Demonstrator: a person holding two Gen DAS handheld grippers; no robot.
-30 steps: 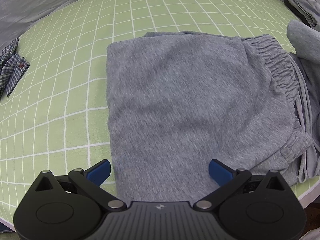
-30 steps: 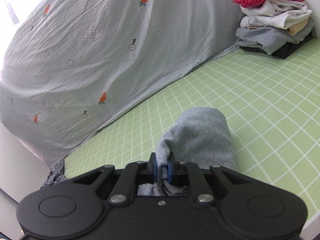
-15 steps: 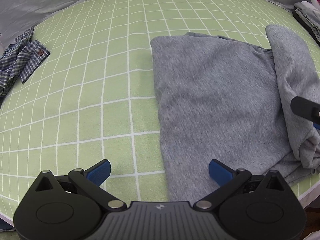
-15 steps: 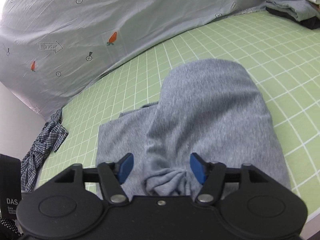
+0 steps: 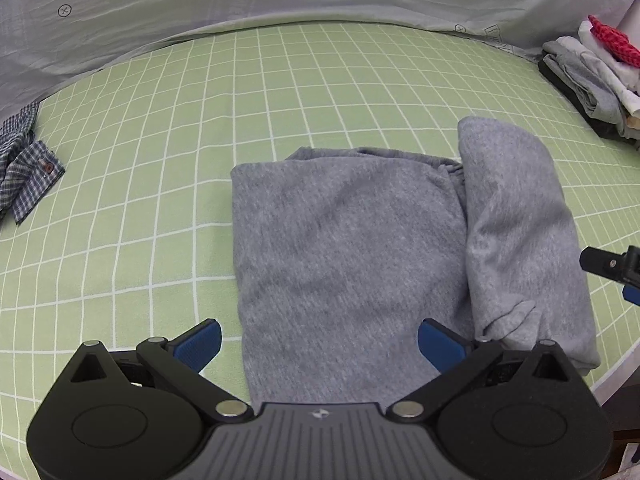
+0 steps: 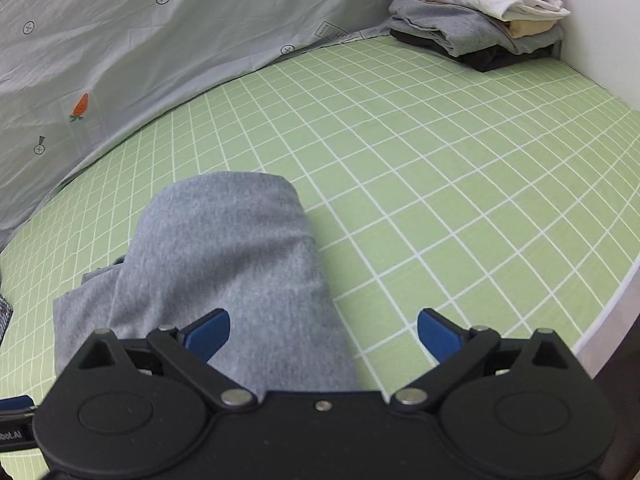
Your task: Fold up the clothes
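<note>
Grey sweatpants (image 5: 344,248) lie folded on the green checked sheet (image 5: 160,184). Their right part is laid back over the rest as a thick fold (image 5: 520,232), which also fills the lower left of the right wrist view (image 6: 224,264). My left gripper (image 5: 320,342) hovers open above the near edge of the pants, with nothing between its blue pads. My right gripper (image 6: 323,332) is opening wide above the fold's near end and its pads press on nothing. Its tip shows at the right edge of the left wrist view (image 5: 612,268).
A stack of folded clothes (image 6: 480,20) with a red item on top sits in the far right corner by the white wall. A blue checked shirt (image 5: 24,176) lies at the left. A grey printed sheet (image 6: 140,60) hangs along the far side. The mattress edge (image 6: 612,300) runs close on the right.
My right gripper has let go of the grey fold and opened wide; the fold now rests on the pants. The left gripper rose and tilted up, so more of the bed shows.
</note>
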